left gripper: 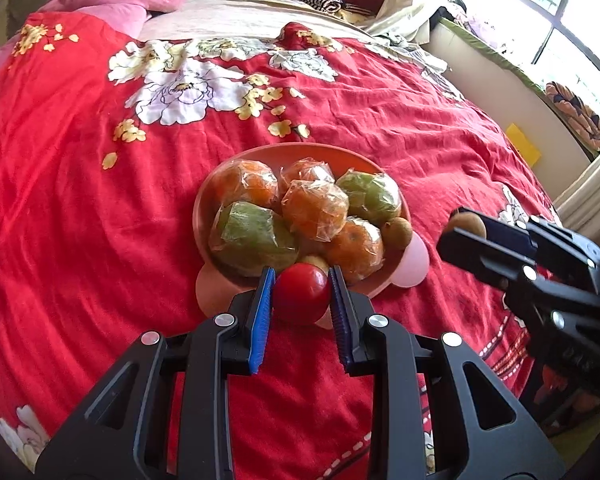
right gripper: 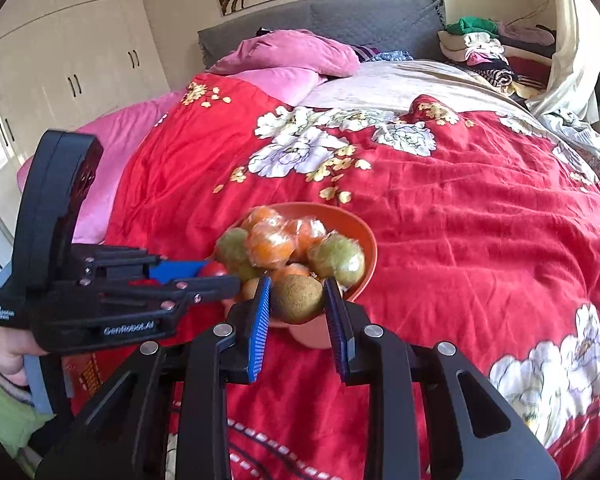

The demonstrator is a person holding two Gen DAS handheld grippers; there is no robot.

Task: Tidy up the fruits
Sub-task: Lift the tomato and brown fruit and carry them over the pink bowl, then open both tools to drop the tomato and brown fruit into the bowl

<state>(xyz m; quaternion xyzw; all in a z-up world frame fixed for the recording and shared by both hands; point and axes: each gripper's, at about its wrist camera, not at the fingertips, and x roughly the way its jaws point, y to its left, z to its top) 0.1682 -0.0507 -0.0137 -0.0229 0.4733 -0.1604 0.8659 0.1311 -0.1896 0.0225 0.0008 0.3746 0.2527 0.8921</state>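
A pink bowl (left gripper: 380, 166) on the red bedspread holds several plastic-wrapped orange fruits (left gripper: 315, 210), wrapped green fruits (left gripper: 254, 234) and a small brown fruit (left gripper: 397, 231). My left gripper (left gripper: 302, 280) is shut on a red tomato (left gripper: 302, 292) just above the bowl's near rim. My right gripper (right gripper: 296, 286) is shut on a brown kiwi (right gripper: 297, 298) at the bowl's (right gripper: 366, 236) near right side. In the left wrist view the right gripper (left gripper: 462, 228) shows at right with the kiwi (left gripper: 467, 223). The left gripper (right gripper: 216, 276) and the tomato (right gripper: 214, 269) show in the right wrist view.
The red flowered bedspread (left gripper: 100, 200) covers the bed. Pink pillows (right gripper: 288, 56) and a grey headboard (right gripper: 360, 16) lie at the far end. Folded clothes (right gripper: 480, 48) are piled at the far right. White wardrobes (right gripper: 72, 52) stand at left. A window ledge (left gripper: 500, 76) runs along the right.
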